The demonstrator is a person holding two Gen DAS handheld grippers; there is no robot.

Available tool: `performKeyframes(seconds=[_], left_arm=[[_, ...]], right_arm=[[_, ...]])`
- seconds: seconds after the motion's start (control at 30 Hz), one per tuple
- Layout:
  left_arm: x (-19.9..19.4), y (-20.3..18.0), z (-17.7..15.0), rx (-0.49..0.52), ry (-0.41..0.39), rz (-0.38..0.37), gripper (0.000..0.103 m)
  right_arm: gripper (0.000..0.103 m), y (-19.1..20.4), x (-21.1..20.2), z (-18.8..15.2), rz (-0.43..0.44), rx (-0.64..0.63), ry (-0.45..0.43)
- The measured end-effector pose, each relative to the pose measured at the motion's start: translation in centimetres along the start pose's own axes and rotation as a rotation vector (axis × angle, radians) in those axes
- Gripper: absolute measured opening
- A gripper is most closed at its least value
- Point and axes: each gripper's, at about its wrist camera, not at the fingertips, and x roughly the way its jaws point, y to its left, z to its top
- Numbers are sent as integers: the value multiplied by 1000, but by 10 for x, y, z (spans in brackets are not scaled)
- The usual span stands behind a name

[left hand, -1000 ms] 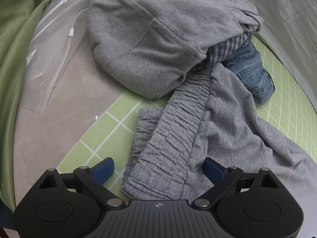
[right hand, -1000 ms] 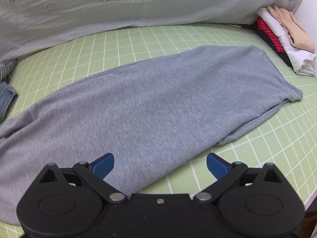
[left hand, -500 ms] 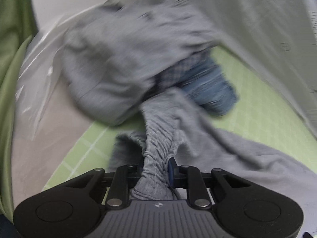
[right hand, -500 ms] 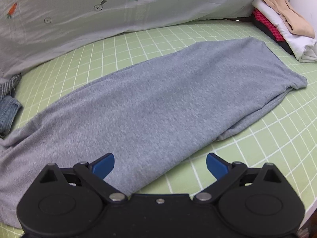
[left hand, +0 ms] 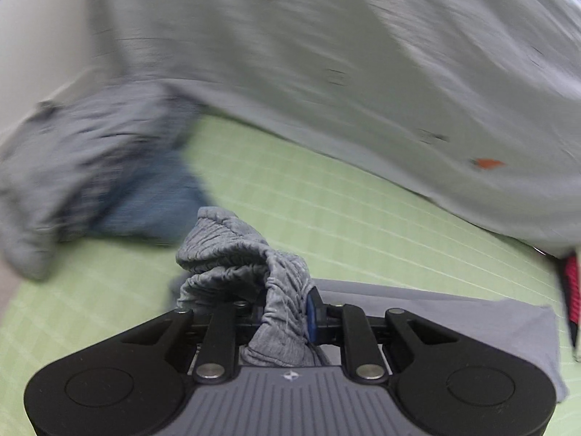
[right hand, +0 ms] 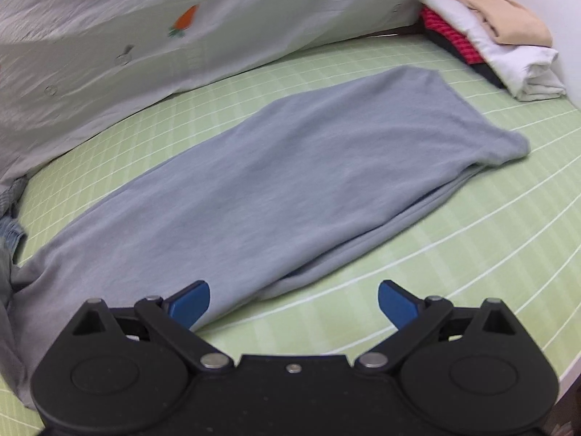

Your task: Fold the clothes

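Note:
Grey sweatpants (right hand: 276, 181) lie stretched out on the green grid mat (right hand: 472, 254). My left gripper (left hand: 283, 312) is shut on the bunched elastic waistband (left hand: 236, 254) of the sweatpants and holds it lifted above the mat; the leg (left hand: 472, 319) trails to the right. My right gripper (right hand: 294, 301) is open and empty, low over the near edge of the pants, with its left finger (right hand: 189, 301) over the fabric.
A pile of unfolded clothes, grey and denim (left hand: 109, 181), lies at the left. A pale sheet with carrot prints (right hand: 145, 54) rises behind the mat. A stack of folded clothes (right hand: 490, 36) sits at the far right corner.
My left gripper shut on the waistband, lifted it and swung right, away from the pile. My right gripper stayed open and shifted slightly over the pants.

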Motion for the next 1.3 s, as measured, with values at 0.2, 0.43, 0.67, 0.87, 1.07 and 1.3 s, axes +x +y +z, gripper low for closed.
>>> performKeyframes(seconds=[0.2,0.43,0.67,0.87,1.07,1.3], left_arm=[[48,-122,-28,132,94,-14,57],[46,-138,-40,127,105,13,78],[66,-80,-43,56,184,261,83],[106,-68,-56,105,355,281,84],[131,-81,-71,211,429,285,94],[142,-64,-66,106,493,278,103]], right_arm=[[100,-69,11,35,-27,15,1],[100,-114,44,84,-36,42,-8],[100,-104,78,111,-29,8,-16],[101,-86,90,106,-40,-46,-11],[102,-86,100,101,-50,-73,-26],[103,-107,109,120,-138,-171,-67]])
